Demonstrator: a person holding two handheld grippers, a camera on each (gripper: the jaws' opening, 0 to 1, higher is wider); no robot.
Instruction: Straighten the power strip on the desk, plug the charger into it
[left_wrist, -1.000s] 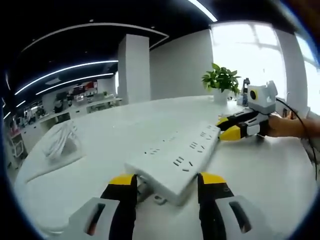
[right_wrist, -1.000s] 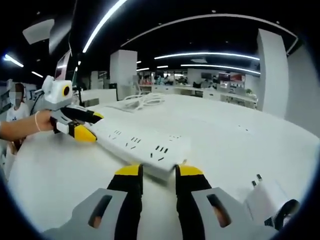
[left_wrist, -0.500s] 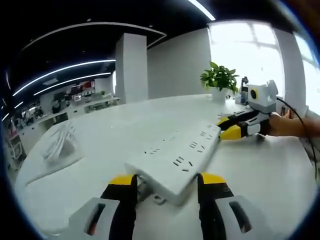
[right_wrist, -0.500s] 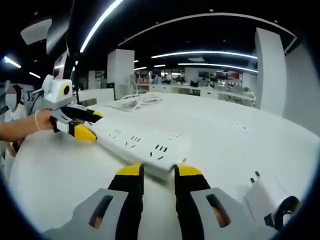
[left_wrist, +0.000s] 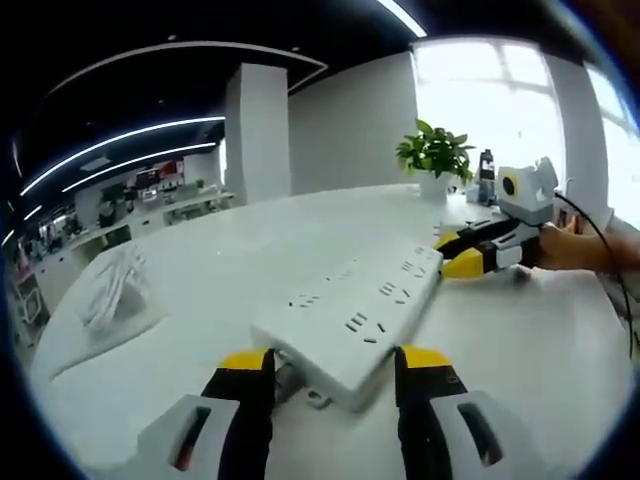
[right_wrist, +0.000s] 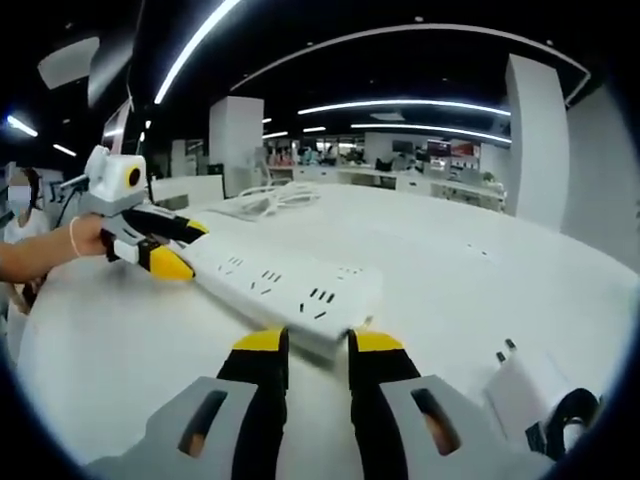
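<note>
Charger (right_wrist: 525, 385) lies on the table (right_wrist: 470, 270) beside the right tongs (right_wrist: 317, 345); both tongs pinch opposite ends of the power strip (left_wrist: 350, 320), left tongs (left_wrist: 333, 358) farther off.

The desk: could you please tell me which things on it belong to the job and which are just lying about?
Job:
power strip
charger
left gripper
right gripper

Lying about:
plant
coiled cable

right gripper (right_wrist: 316, 345) pinches one end of the power strip (right_wrist: 283, 291); left gripper (right_wrist: 178, 248) clamps the other end.
</note>
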